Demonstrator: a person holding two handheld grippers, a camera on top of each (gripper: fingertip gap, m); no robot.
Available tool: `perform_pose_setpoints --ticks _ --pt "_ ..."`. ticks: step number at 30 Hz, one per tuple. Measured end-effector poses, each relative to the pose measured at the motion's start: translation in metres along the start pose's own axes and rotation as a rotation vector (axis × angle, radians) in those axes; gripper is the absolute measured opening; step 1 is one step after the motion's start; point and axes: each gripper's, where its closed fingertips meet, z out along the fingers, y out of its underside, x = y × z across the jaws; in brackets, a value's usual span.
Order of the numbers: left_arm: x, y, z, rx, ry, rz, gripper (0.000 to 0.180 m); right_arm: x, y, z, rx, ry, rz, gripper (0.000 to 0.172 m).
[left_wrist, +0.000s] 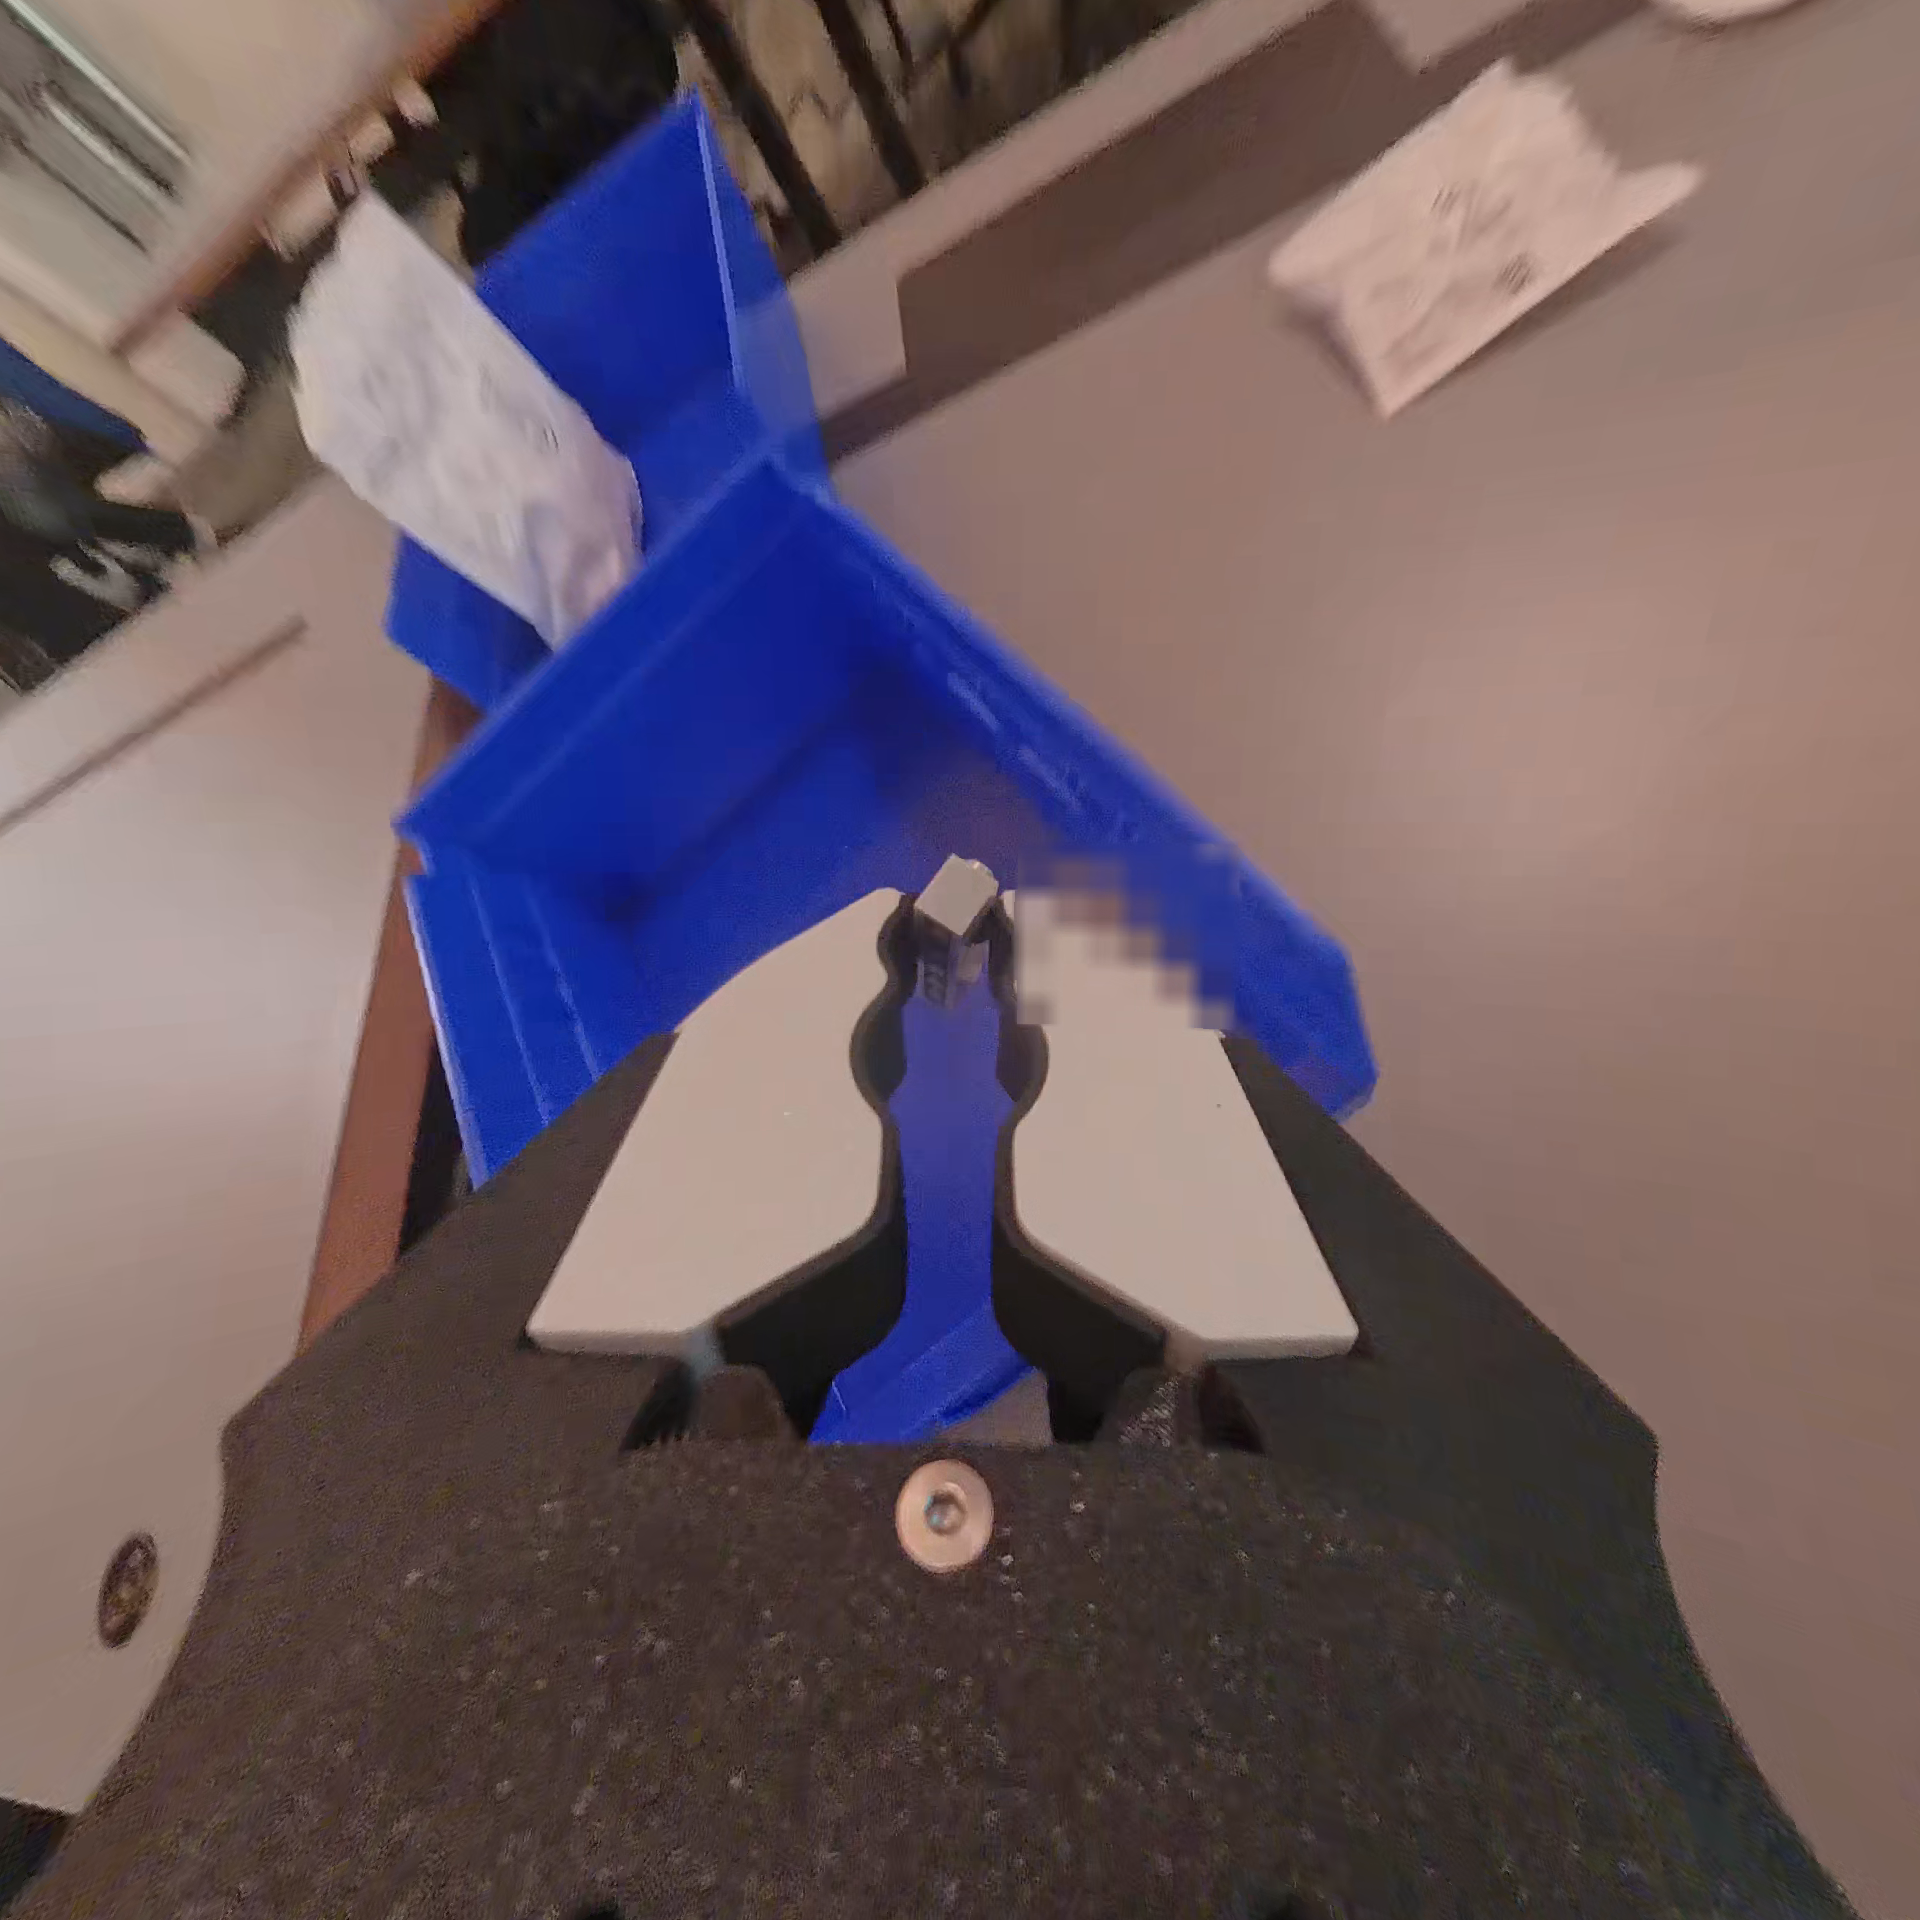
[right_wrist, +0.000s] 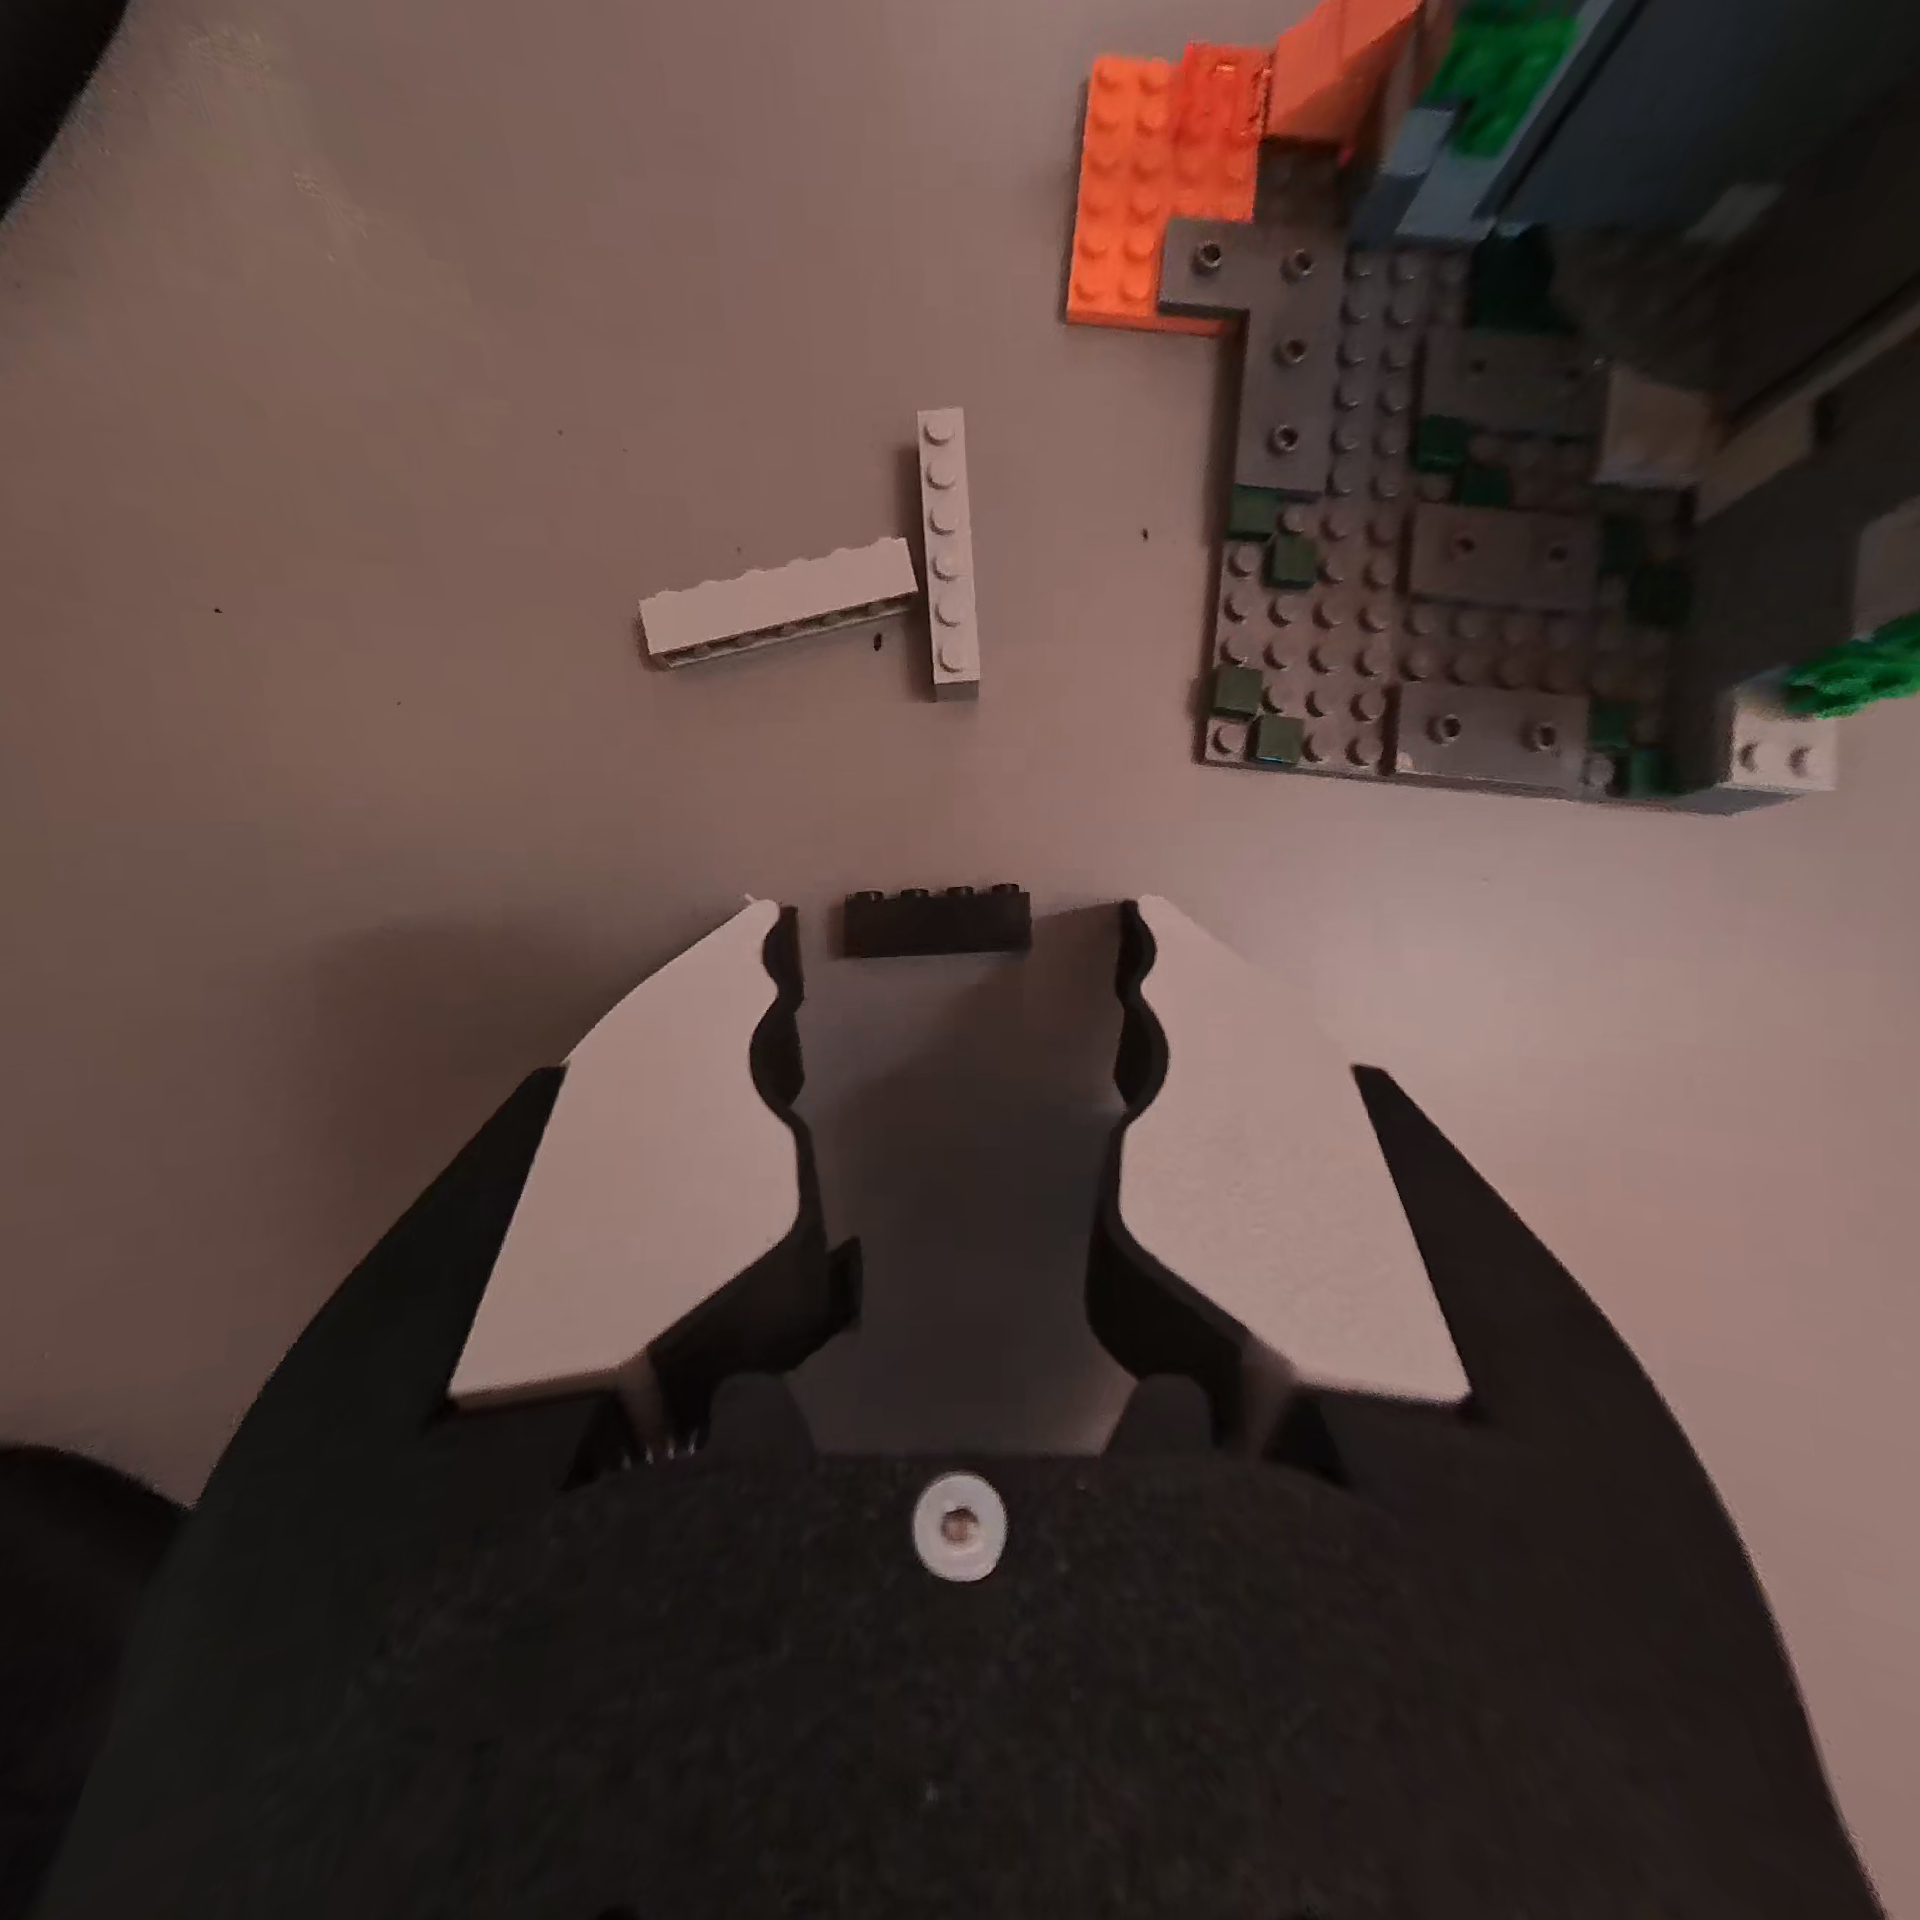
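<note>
Left gripper (left_wrist: 951, 920): fingertips are clamped on a small grey brick (left_wrist: 958, 914), both pads pressed against its sides. The piece is held above the open blue bin (left_wrist: 665, 790), its long axis running along the fingers and its far end pointing out past the tips. A second blue bin (left_wrist: 634, 312) with a white bag (left_wrist: 447, 436) is seen behind, at the table's edge; a white booklet (left_wrist: 1475, 229) lies far off toward the far right corner.

Right gripper (right_wrist: 951, 935): jaws are spread wide, nothing gripped. A black four-stud brick (right_wrist: 932, 923) rests on the grey table (right_wrist: 416, 468) between the tips, clear of both pads, long axis set crosswise from finger to finger, studs pointing away from the camera. Beyond it two light grey six-stud pieces are laid in a T: one (right_wrist: 774, 613) on its side, one (right_wrist: 948, 551) lengthwise. A grey studded base with green tiles (right_wrist: 1455, 582) and an orange plate (right_wrist: 1143, 197) occupy the far right corner.

Risk: the grey brick is judged to be pinched only at the extreme tips, so a twist or slip out of the grasp is possible.
</note>
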Motion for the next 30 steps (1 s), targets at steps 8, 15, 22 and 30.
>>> perform_pose_setpoints --ticks 8,15,22,30 --pt "0.02 0.047 0.025 -0.135 0.125 -0.038 0.014 -0.004 0.0 -0.001 0.004 -0.02 -0.021 0.033" --pt "0.025 0.036 0.021 -0.072 0.139 -0.038 0.024 -0.025 -0.029 -0.007 0.135 -0.101 -0.036 0.033" --pt "0.099 -0.032 -0.021 0.246 0.263 0.203 0.024 -0.07 -0.098 -0.024 0.489 -0.312 0.006 0.033" --pt "0.26 -0.063 -0.057 0.549 0.526 0.512 0.031 -0.119 -0.137 -0.027 0.679 -0.577 0.118 0.032"
